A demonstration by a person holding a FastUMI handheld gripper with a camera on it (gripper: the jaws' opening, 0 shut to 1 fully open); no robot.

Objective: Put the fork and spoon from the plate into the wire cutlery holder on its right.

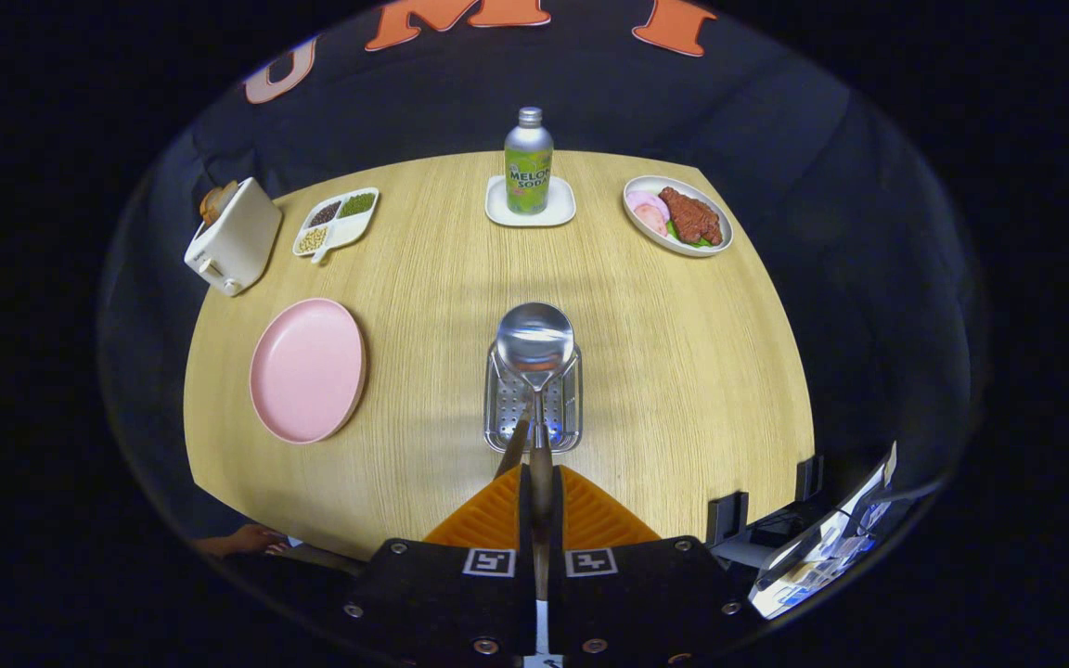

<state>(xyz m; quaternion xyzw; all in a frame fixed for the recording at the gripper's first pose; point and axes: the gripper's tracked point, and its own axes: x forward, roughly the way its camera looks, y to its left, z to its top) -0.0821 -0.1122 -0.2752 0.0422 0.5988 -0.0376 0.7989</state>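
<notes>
The spoon (535, 345) is clamped by its handle between the two fingers of the claw (541, 468), which press together on it. Its bowl points away from the fingers and hangs over the far end of the wire cutlery holder (501, 408), which stands just ahead of the fingertips. A second slim handle leans in the holder beside the spoon's. The pink plate (308, 369) lies bare, well apart on the holder's left. All rests on a pale wood-grain table (683, 353) backed by dark cloth. Beyond stand a green bottle (528, 167) on a white coaster, a plate of meat (678, 215), a divided dish of beans (337, 221) and a cream toaster (234, 237).
</notes>
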